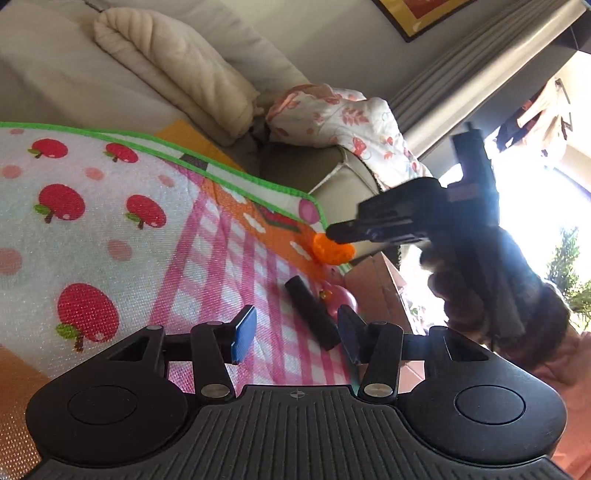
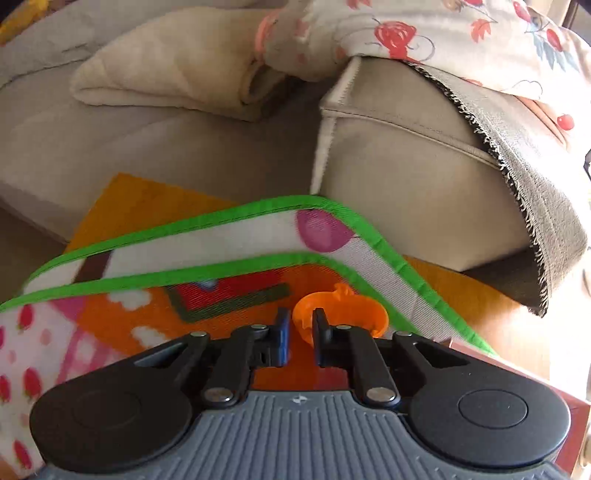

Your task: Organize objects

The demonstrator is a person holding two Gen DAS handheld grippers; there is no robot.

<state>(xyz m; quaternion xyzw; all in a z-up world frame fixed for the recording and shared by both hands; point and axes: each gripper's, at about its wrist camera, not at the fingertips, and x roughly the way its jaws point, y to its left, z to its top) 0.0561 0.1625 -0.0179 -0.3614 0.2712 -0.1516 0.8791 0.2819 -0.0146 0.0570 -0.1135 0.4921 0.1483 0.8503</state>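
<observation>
A quilted play mat point(image 1: 110, 229) with red apples, pink dots, a pink check band and a bright green hem covers the work surface, set against a beige fabric sofa point(image 2: 406, 162); the mat is folded so that two green edges run side by side in the right wrist view.

Nearest in the left wrist view, the left gripper point(image 1: 295, 334) hangs over the pink check with its two blue-padded fingers spread wide and nothing between them; just beyond its right finger lies one black, matte, stick-shaped object point(image 1: 312, 314), flat on the mat and angled away; beside that sits one glossy pink rounded toy point(image 1: 341, 299), partly hidden. Further on, at the mat's corner, the right gripper point(image 1: 338, 232) reaches in from the right, a hand wrapped around its handle, its tips at one small orange plastic fruit-shaped piece point(image 1: 334, 251).

In the right wrist view the right gripper point(image 2: 301, 325) has its two fingers drawn narrow around the near rim of the orange piece point(image 2: 343, 306), which looks hollow with a small stem on top; whether the pads actually press it I cannot tell.

Behind, one folded cream towel point(image 2: 166, 62) and one floral cloth point(image 2: 461, 33) with red strawberries lie on the sofa; no writing is legible.
</observation>
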